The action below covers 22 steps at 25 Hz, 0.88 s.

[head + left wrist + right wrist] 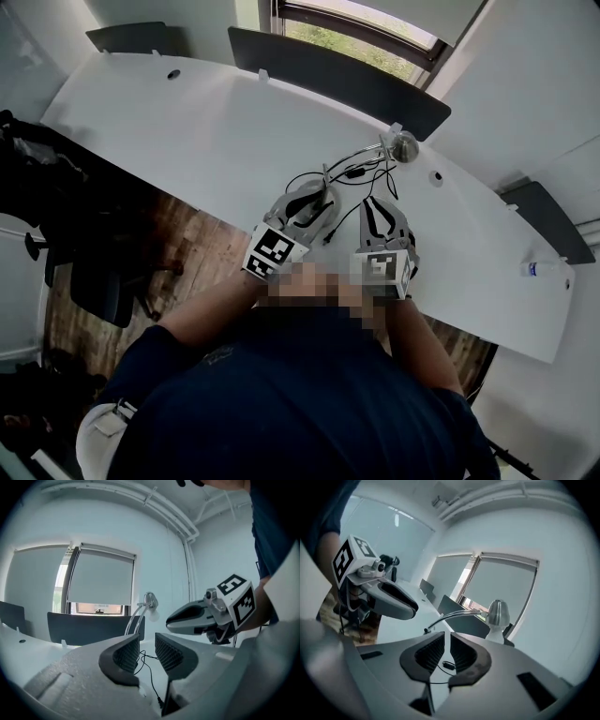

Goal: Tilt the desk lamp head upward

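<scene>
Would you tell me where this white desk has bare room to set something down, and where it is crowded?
The desk is bare across its left stretch, between the dark back panel and the front edge, and also right of the lamp. It is crowded near the lamp, where the black cable loops just ahead of the left gripper and right gripper.

One desk lamp (403,146), one black cable (352,173), one white desk (187,141) and two claws (322,190) (369,202).
</scene>
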Each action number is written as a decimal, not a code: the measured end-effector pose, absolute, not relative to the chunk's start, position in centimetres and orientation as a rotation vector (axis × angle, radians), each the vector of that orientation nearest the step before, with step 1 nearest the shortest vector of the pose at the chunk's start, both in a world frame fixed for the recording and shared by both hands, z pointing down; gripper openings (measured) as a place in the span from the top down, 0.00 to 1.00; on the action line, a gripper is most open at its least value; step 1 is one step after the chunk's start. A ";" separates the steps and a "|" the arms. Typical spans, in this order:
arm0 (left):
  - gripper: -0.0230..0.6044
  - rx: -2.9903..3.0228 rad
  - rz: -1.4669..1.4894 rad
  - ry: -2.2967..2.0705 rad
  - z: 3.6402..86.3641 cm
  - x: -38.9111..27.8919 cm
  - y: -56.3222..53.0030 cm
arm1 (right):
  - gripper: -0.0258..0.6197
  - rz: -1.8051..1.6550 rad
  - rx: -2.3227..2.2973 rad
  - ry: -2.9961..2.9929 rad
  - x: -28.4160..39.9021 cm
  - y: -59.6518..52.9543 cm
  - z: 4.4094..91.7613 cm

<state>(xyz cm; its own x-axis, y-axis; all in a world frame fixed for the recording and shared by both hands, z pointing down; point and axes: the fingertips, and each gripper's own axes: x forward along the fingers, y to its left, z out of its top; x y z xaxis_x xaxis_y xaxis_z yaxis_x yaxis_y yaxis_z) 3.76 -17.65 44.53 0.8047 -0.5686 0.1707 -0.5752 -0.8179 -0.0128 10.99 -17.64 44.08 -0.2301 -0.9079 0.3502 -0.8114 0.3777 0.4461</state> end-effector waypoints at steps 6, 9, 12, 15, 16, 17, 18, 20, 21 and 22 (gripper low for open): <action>0.89 2.928 0.202 -0.921 43.1 3.5 -16.6 | 0.91 0.045 1.517 -2.302 9.3 -16.3 44.3; 0.93 2.920 0.187 -0.928 43.0 3.5 -16.1 | 0.93 0.095 1.516 -2.389 8.5 -15.8 43.8; 0.95 2.900 0.173 -0.928 43.4 3.4 -15.7 | 0.94 0.137 1.510 -2.464 7.7 -15.3 43.9; 0.95 2.898 0.171 -0.907 43.9 3.6 -15.0 | 0.94 0.217 1.490 -2.524 6.9 -14.7 44.8; 0.95 2.900 0.173 -0.901 44.0 3.7 -14.9 | 0.94 0.241 1.479 -2.542 6.7 -14.4 45.1; 0.95 2.902 0.175 -0.898 44.0 3.7 -14.8 | 0.94 0.258 1.468 -2.558 6.4 -14.3 45.3; 0.95 2.903 0.175 -0.899 44.0 3.7 -14.7 | 0.94 0.269 1.459 -2.570 6.3 -14.1 45.3; 0.95 2.904 0.171 -0.904 43.9 3.7 -14.8 | 0.94 0.282 1.451 -2.586 6.2 -14.1 45.3; 0.95 2.904 0.171 -0.904 43.9 3.7 -14.7 | 0.94 0.288 1.452 -2.590 6.2 -14.1 45.3; 0.95 2.905 0.173 -0.903 44.0 3.7 -14.7 | 0.94 0.293 1.453 -2.593 6.2 -14.1 45.2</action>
<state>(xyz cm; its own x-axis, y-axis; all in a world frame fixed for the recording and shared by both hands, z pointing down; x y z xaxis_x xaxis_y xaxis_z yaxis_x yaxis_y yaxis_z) 3.67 -14.65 43.98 0.8182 -0.5586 0.1362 -0.5693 -0.8202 0.0562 6.17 -14.09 45.24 -0.5177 -0.8245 0.2286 -0.8547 0.5106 -0.0940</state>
